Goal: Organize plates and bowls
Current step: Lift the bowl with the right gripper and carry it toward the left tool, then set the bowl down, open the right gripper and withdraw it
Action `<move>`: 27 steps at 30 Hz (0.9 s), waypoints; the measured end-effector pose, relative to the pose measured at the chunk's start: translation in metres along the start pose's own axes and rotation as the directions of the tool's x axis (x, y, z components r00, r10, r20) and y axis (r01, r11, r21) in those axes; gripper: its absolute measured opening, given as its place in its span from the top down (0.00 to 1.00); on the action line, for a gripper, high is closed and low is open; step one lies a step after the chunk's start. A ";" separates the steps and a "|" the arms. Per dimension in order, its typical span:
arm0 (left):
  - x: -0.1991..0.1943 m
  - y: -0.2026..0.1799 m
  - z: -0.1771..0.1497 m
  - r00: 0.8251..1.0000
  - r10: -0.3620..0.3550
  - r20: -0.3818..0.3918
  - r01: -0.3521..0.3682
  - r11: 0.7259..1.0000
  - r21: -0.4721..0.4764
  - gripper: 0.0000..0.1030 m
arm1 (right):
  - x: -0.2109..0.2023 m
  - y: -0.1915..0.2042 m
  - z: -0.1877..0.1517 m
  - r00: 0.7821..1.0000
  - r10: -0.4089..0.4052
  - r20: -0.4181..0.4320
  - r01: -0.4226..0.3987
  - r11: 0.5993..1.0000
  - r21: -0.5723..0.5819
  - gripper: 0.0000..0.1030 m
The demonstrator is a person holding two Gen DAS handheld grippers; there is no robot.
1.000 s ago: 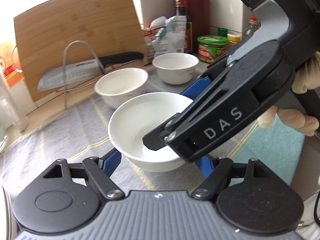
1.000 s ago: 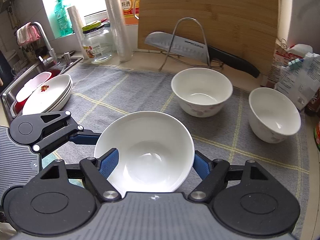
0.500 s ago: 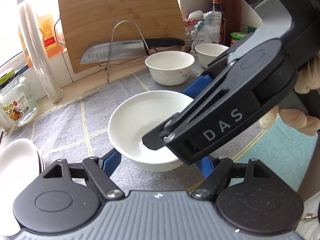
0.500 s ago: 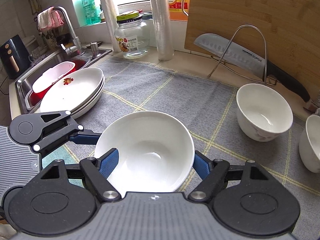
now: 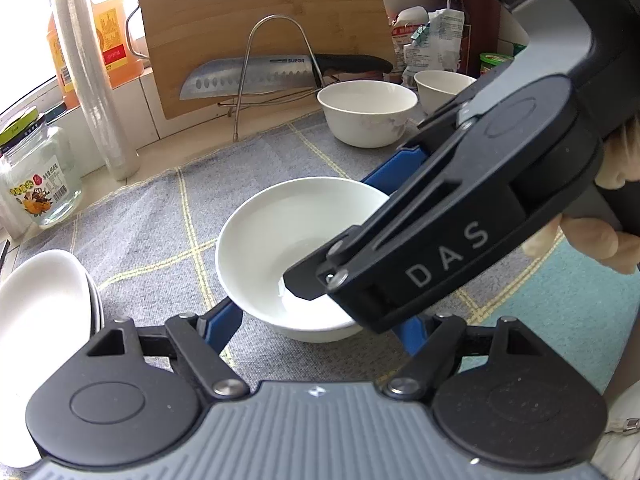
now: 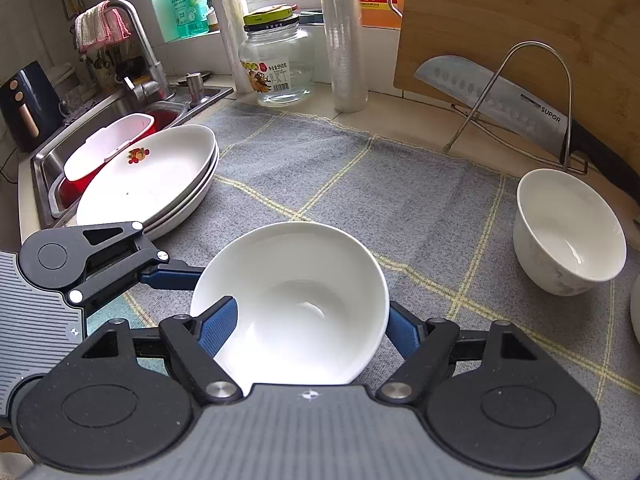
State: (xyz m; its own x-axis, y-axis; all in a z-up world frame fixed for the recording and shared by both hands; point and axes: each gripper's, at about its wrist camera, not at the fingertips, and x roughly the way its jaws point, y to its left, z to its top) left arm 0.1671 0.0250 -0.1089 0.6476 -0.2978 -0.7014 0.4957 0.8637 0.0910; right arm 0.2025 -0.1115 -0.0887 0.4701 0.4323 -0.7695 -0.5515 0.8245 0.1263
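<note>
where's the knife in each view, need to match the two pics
Left wrist view: the knife lies top centre, across the wire rack, in front of the cutting board.
Right wrist view: the knife is upper right, blade slanting down to the right.
Shared landmark: the wire rack in front of the cutting board.

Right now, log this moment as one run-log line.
held: white bowl | left gripper: shut on bowl | right gripper: shut on bowl | near: plate stack | surface: grey mat
</note>
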 end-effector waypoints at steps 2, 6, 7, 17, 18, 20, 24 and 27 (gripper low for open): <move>0.001 0.002 0.000 1.000 -0.008 0.004 0.008 1.000 -0.006 0.22 | 0.001 0.000 0.000 1.000 0.000 0.002 0.000 1.000 0.000 0.17; 0.000 0.002 -0.002 1.000 -0.018 0.014 0.018 1.000 0.002 0.14 | 0.000 0.000 0.001 1.000 0.022 0.018 -0.022 1.000 0.014 0.06; -0.002 0.003 -0.002 1.000 -0.025 0.014 0.025 1.000 0.000 0.13 | -0.001 0.001 0.001 1.000 0.017 0.026 -0.017 1.000 0.010 0.00; -0.040 0.010 -0.003 0.996 -0.073 -0.053 0.075 0.997 0.028 0.12 | -0.031 -0.008 0.000 0.988 -0.110 0.107 0.114 0.993 -0.035 0.00; -0.043 0.013 0.001 0.996 -0.077 -0.055 0.079 0.997 0.025 0.12 | -0.035 -0.011 -0.001 0.983 -0.138 0.119 0.143 0.989 -0.036 0.00; -0.048 0.020 0.013 0.995 -0.084 -0.044 0.085 0.996 0.021 0.11 | -0.041 -0.018 -0.005 0.973 -0.189 0.133 0.195 0.980 -0.036 0.00; -0.045 0.030 0.051 0.998 -0.069 -0.015 0.069 0.997 0.036 0.10 | -0.048 -0.039 -0.016 0.943 -0.296 0.148 0.301 0.954 -0.010 0.00; -0.033 0.029 0.081 0.997 -0.073 -0.011 0.074 0.994 0.080 0.10 | -0.049 -0.057 -0.024 0.932 -0.337 0.134 0.335 0.941 0.040 0.00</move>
State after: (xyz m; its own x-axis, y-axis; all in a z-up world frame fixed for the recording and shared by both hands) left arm 0.2064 0.0268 -0.0260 0.6032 -0.3560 -0.7137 0.5871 0.8039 0.0951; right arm 0.1946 -0.1884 -0.0730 0.7165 0.1738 -0.6756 -0.3339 0.9357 -0.1135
